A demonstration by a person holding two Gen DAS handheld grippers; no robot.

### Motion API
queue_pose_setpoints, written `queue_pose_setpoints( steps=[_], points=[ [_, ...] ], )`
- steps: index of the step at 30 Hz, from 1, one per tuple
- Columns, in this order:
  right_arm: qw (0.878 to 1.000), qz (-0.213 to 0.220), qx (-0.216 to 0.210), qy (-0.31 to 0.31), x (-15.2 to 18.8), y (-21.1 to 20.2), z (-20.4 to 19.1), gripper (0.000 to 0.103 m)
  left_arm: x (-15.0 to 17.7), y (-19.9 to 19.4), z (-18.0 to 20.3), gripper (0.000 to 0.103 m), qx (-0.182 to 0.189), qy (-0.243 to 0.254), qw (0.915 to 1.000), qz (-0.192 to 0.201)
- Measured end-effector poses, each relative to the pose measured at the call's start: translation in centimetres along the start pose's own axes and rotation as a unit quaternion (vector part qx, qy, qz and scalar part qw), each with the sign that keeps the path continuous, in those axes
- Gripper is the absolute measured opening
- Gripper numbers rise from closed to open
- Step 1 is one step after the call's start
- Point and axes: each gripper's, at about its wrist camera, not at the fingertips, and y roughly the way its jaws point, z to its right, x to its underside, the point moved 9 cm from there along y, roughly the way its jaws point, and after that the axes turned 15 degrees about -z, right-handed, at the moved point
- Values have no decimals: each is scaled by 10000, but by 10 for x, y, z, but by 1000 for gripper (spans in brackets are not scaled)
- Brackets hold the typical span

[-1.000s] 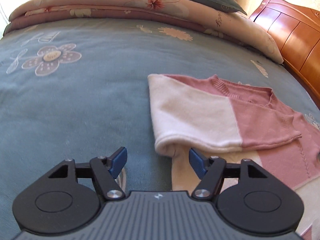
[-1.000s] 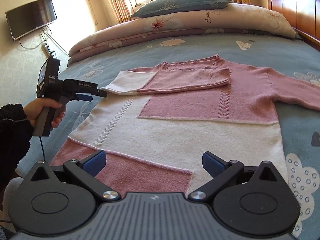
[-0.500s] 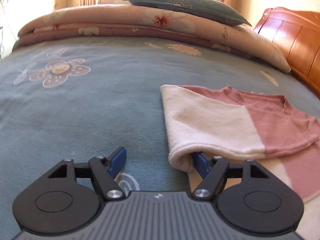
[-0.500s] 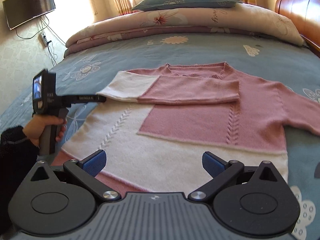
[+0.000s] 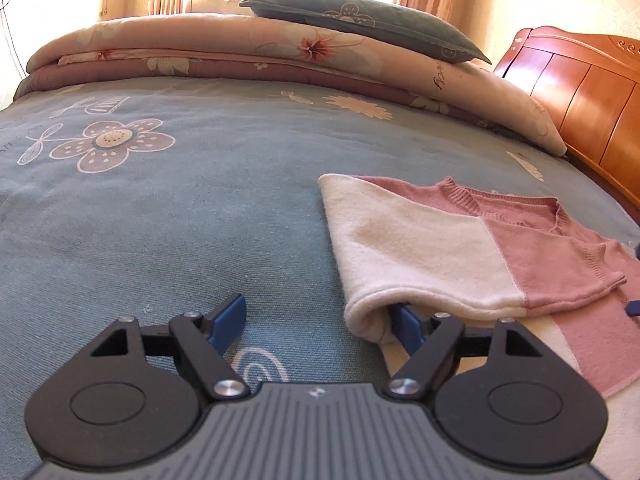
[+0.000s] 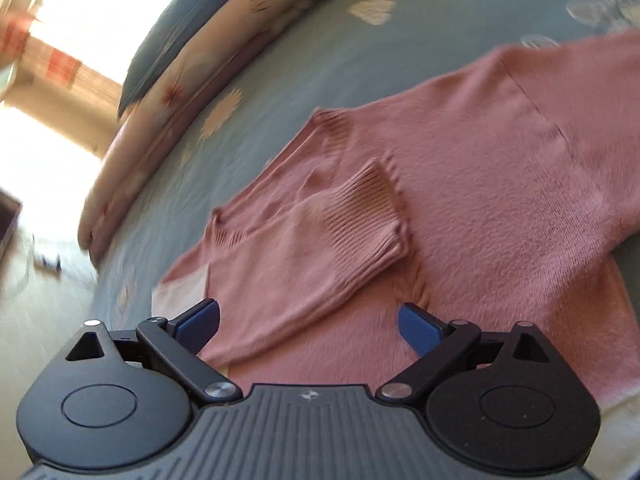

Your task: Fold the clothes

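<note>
Between the left gripper (image 5: 316, 320) fingers, which are opening with nothing pinched, the sweater (image 5: 432, 248) fold sits draped over the right finger, so I'd slide that finger out gently while the empty, spread right gripper (image 6: 308, 320) hovers over the folded-in cuff (image 6: 368, 208).

You've got a pink and cream knit sweater (image 5: 472, 248) lying flat on the bed (image 5: 200, 208), over toward the headboard side, neckline pointing at the rolled quilt end. One sleeve (image 6: 320, 248) is folded in across the chest, cream near the shoulder fold, pink toward its ribbed cuff (image 6: 372, 208), which sits just below the ribbed collar (image 6: 332, 128). The cream fold edge bulges up a bit instead of lying crisp. The other sleeve (image 6: 580, 92) is still stretched straight out sideways on the bed.
</note>
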Motion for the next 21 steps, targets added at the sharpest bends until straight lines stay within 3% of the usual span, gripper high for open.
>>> queue_pose_setpoints(
  steps=[5,8,10,13,21],
  points=[
    [9994,277,-165,113,-20,7,7,87,0,0,0,79,36,-7,10000,7],
    [9994,336,24,19,-22,10,13,69,0,0,1,80,34,10,10000,14],
    [9991,362,225,-66,-21,10,17,54,0,1,0,80,28,15,10000,15],
    [9972,365,635,-161,-20,9,25,13,0,1,0,80,5,38,10000,12],
    [9958,559,684,-236,-26,-5,27,9,0,0,0,80,40,20,10000,-22]
  ],
)
